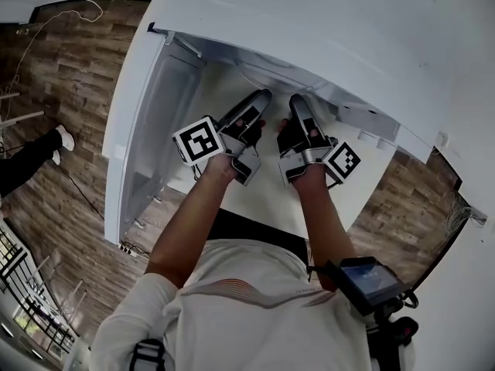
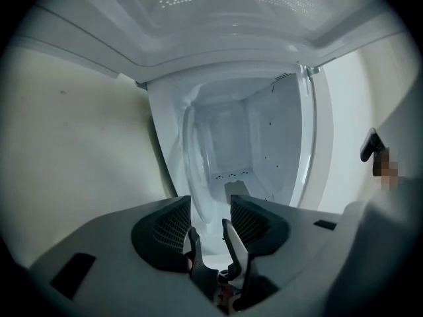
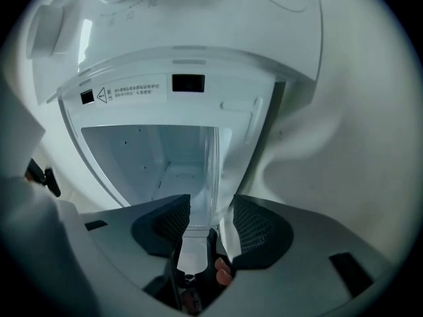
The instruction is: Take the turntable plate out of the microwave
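Two grippers point into the open microwave [image 1: 309,37]. The left gripper [image 2: 210,205] and right gripper [image 3: 211,207] both have jaws apart, the plate [image 3: 210,167] rim between them, unclamped.

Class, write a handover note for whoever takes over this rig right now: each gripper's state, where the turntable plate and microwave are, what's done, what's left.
Right gripper: open, rim of the turntable plate between its jaws, not clamped.
Left gripper: open, plate rim at its jaws, not clamped.
Plate: inside the microwave, door open.
Done: door open, both grippers at the plate.
Left: close on the rim, lift, draw the plate out.
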`<move>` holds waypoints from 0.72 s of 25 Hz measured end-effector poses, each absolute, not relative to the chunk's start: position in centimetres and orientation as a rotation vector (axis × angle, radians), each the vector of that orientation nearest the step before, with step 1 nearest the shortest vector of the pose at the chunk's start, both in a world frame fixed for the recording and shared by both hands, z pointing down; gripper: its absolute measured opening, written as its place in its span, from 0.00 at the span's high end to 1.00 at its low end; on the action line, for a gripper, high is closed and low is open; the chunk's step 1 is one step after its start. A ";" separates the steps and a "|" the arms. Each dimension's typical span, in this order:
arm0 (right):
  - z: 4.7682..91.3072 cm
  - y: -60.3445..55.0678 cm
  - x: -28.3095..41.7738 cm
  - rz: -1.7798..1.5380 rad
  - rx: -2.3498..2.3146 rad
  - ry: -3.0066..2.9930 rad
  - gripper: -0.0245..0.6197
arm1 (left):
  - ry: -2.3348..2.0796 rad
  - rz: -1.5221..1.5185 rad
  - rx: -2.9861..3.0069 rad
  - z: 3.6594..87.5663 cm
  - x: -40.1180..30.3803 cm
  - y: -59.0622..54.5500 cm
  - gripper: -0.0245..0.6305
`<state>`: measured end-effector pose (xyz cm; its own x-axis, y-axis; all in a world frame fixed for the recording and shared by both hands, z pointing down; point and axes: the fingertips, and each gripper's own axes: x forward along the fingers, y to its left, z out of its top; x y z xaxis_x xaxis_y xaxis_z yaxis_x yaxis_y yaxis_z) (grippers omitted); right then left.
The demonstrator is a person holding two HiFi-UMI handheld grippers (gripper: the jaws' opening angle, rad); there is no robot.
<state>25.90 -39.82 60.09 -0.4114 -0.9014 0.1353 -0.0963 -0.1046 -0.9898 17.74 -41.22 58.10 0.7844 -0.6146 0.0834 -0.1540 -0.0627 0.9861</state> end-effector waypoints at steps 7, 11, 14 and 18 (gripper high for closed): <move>61.0 -40.2 24.9 -1.597 -1.094 1.513 0.67 | -0.612 -0.435 1.566 59.7 17.6 -41.3 0.67; 61.9 -41.2 24.7 -1.606 -1.090 1.485 0.67 | -0.635 -0.430 1.533 61.2 17.4 -42.8 0.67; 61.6 -41.6 24.8 -1.604 -1.092 1.469 0.67 | -0.637 -0.446 1.510 61.2 17.6 -43.4 0.67; 61.9 -42.0 24.9 -1.604 -1.086 1.439 0.67 | -0.645 -0.452 1.488 61.5 17.9 -43.7 0.67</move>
